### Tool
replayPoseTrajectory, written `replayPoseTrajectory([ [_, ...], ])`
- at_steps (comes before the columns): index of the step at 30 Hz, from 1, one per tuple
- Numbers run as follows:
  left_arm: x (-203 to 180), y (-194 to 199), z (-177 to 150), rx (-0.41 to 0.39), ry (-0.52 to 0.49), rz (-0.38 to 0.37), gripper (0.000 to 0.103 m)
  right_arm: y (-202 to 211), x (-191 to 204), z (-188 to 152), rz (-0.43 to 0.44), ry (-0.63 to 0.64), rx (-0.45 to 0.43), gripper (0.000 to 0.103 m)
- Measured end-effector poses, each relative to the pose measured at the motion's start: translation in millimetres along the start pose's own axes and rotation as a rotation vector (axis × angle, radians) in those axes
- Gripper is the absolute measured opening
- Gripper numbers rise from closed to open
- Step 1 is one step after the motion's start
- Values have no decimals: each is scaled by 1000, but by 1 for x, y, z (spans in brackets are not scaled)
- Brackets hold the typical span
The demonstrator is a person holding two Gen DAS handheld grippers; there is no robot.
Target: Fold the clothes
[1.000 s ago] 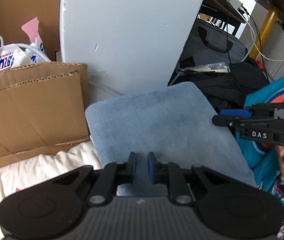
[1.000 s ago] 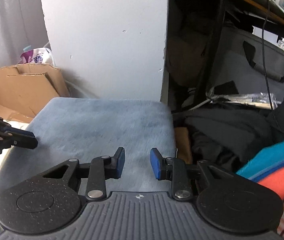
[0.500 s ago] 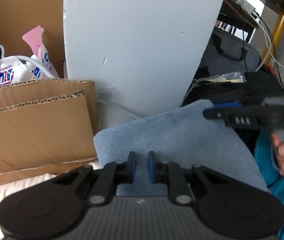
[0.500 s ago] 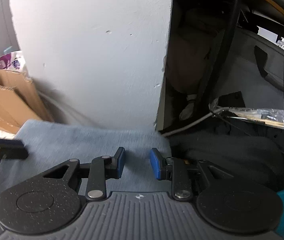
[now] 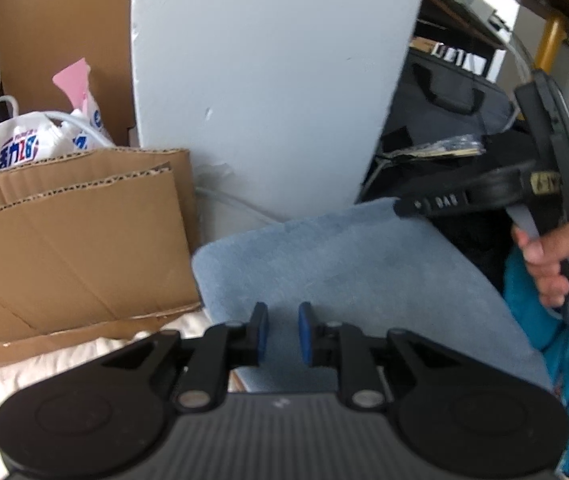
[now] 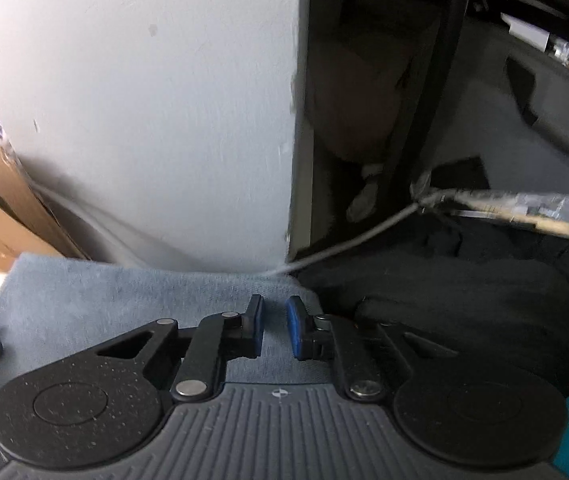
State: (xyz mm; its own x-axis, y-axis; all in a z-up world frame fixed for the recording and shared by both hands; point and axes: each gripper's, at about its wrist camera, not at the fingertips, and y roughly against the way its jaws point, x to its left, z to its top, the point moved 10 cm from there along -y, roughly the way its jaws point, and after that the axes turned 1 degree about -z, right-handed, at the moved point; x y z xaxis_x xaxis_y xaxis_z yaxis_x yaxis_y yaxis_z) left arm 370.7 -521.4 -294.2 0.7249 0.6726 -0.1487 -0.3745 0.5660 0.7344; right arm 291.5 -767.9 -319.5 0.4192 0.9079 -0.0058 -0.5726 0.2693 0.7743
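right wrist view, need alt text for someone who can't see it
The right gripper hangs over the far right corner of a blue-grey fleece cloth, its blue-padded jaws having just been closing, with a narrow gap and only cloth visible below. A white pillar rises behind; dark bags and a grey cable lie to the right.

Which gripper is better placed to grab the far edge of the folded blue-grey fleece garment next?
The right gripper, probably. Its jaws, just closing with cloth between them, sit at the far right corner of the folded blue-grey fleece garment. The left gripper sits further back, over the near part.
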Motion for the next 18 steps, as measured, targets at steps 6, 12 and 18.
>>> replayPoseTrajectory([
  [6,-22,21,-10,0,-75,-62,17,27,18,-14,78,38,-12,18],
  [12,-24,23,-19,39,-79,-69,17,47,42,-44,140,76,-1,19],
  [18,-16,12,-34,67,-59,-65,17,60,68,-62,189,94,-27,19],
])
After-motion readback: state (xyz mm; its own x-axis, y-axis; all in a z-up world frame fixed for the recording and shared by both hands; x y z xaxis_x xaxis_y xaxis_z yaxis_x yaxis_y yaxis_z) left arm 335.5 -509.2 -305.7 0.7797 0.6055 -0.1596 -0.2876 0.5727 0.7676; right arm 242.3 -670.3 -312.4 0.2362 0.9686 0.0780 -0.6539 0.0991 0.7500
